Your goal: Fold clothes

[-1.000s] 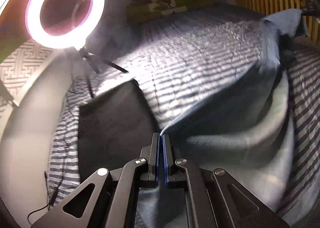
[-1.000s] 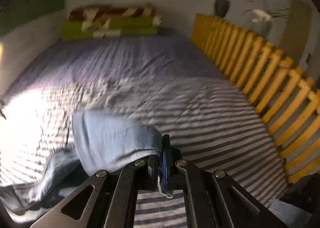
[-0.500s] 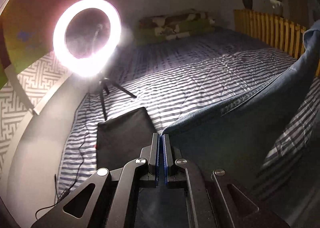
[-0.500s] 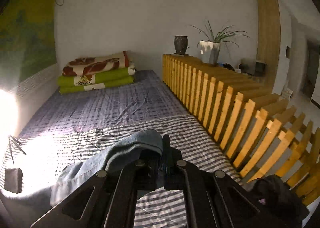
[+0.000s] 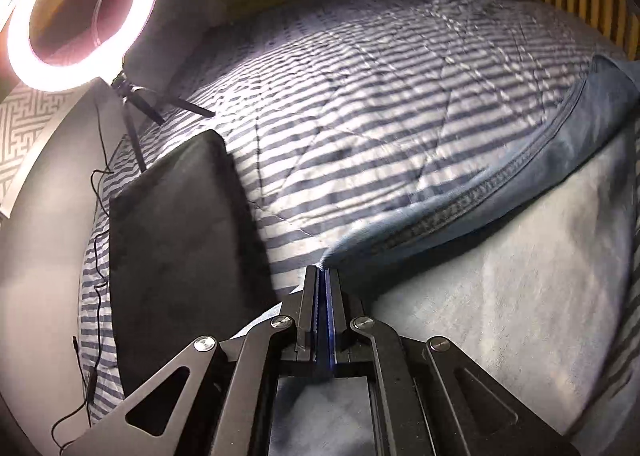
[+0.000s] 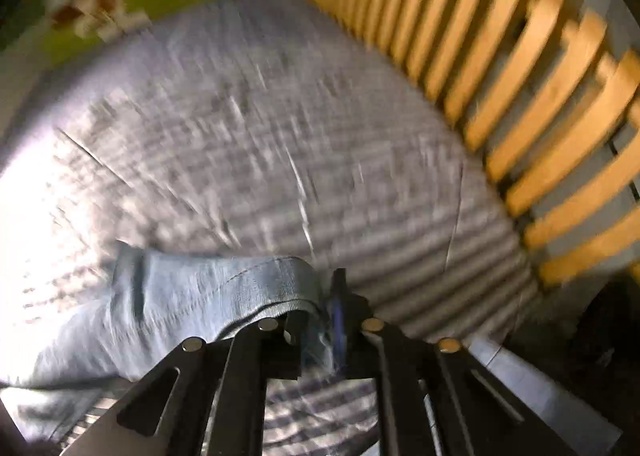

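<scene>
Left wrist: left gripper (image 5: 322,276) clamps jeans (image 5: 500,256) hem; right gripper (image 6: 320,296) jaws just parting, denim between; no legible writing.

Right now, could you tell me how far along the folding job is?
Done: a dark folded cloth already lies on the striped bedcover. In hand: the light blue garment, its edge pinched by the shut left gripper; the right gripper has just been opening around its hem. Left: smoothing and folding it.

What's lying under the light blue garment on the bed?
The light blue garment rests on the blue-and-white striped bedcover, whose stripes run up to its hem. Whatever else lies beneath is covered. The flat black fabric piece sits beside it.
</scene>
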Motion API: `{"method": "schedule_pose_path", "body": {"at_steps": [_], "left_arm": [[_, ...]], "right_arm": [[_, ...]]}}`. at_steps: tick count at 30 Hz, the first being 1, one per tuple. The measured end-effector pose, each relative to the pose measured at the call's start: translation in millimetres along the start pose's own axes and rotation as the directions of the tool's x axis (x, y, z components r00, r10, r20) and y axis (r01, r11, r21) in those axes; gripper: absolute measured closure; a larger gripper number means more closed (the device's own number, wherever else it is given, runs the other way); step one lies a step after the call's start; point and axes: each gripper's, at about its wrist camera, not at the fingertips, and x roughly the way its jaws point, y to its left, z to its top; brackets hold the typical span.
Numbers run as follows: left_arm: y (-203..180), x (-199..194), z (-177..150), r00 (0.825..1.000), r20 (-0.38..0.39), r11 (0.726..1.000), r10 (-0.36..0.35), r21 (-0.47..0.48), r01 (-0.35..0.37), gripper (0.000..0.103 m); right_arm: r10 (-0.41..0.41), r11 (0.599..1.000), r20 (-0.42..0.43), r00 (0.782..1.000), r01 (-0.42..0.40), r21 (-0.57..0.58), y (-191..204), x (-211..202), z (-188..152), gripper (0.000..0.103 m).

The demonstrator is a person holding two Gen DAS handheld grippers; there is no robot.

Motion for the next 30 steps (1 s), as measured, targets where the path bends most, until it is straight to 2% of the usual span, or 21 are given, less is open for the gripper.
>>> {"method": "schedule_pose_path", "body": {"at_steps": [1,3,6,7,9,10,12,15,17,19,20,22,23,24,26,28,30], "left_arm": [[-1.5,0.4,-0.8,1.000,0.001,1.000,0.002,0.003,-0.002,0.101],[-0.9,1.6,-2.3,1.000,0.004,1.000,-0.003,0.005,0.003,0.101],[3.3,-0.4,-4.2,1.000,0.013,1.000,-0.020,-0.008,0.020,0.101],[5.5,-0.8,-2.8,1.000,0.017,1.000,-0.024,-0.011,0.024,0.101],[5.5,-1.7,-2.6,0.999,0.024,1.000,-0.026,-0.011,0.026,0.101],[4.9,-1.8,-2.6,0.999,0.027,1.000,-0.026,-0.012,0.027,0.101],[4.8,-1.1,-3.3,0.999,0.028,0.999,-0.031,-0.024,0.032,0.101],[7.1,0.0,-3.8,0.999,0.020,0.998,-0.049,-0.047,0.050,0.101],[8.9,-1.3,-3.3,0.998,0.020,0.997,-0.052,-0.055,0.053,0.101],[9.8,-3.3,-2.5,0.999,0.024,0.997,-0.048,-0.056,0.049,0.101],[10.4,-5.4,-1.8,0.999,0.029,0.997,-0.046,-0.056,0.048,0.101],[11.8,-12.0,-0.9,0.998,0.041,0.997,-0.042,-0.058,0.044,0.101],[12.7,-16.7,-1.2,0.998,0.050,0.997,-0.040,-0.062,0.043,0.101],[13.3,-20.6,-1.4,0.998,0.055,0.997,-0.041,-0.063,0.044,0.101],[14.8,-31.2,-2.6,0.997,0.071,0.997,-0.038,-0.061,0.043,0.101],[15.3,-45.0,-4.3,0.995,0.091,0.998,-0.033,-0.056,0.038,0.101],[16.1,-63.5,-7.0,0.992,0.120,0.998,-0.023,-0.057,0.030,0.101]], "right_arm": [[-0.002,1.000,-0.022,1.000,0.002,-0.009,-1.1,6.2,-3.4,0.090],[-0.017,0.998,-0.050,0.999,0.014,-0.066,-1.1,8.9,-9.2,0.080],[-0.069,0.985,-0.024,0.997,0.064,-0.160,-10.3,-5.9,-20.0,0.073],[-0.075,0.986,-0.011,0.997,0.072,-0.149,-19.1,-13.2,-20.6,0.073],[-0.028,0.996,0.033,0.999,0.030,-0.082,-32.3,-35.3,-24.8,0.072],[0.053,0.997,0.060,0.997,-0.049,-0.064,-32.1,-48.5,-28.6,0.072],[0.141,0.986,0.072,0.987,-0.133,-0.105,-11.3,-59.8,-31.9,0.072],[0.180,0.954,0.020,0.984,-0.169,-0.248,54.7,-48.1,-37.1,0.070],[0.182,0.939,-0.013,0.983,-0.177,-0.296,89.5,-29.6,-37.9,0.070],[0.175,0.935,-0.033,0.984,-0.177,-0.308,111.4,-12.3,-40.0,0.065],[0.156,0.938,-0.046,0.987,-0.163,-0.305,119.1,-0.7,-39.3,0.060],[0.107,0.942,-0.049,0.993,-0.117,-0.313,123.6,13.9,-40.3,0.060],[0.088,0.940,-0.052,0.995,-0.100,-0.327,124.3,18.8,-41.8,0.063],[0.080,0.937,-0.047,0.996,-0.091,-0.338,123.0,19.4,-43.3,0.079],[0.097,0.943,-0.023,0.995,-0.100,-0.318,108.5,5.6,-44.2,0.097],[0.114,0.950,0.012,0.993,-0.105,-0.294,91.0,-12.9,-42.6,0.098],[0.093,0.958,0.065,0.994,-0.072,-0.276,72.4,-36.8,-41.8,0.098]]}}
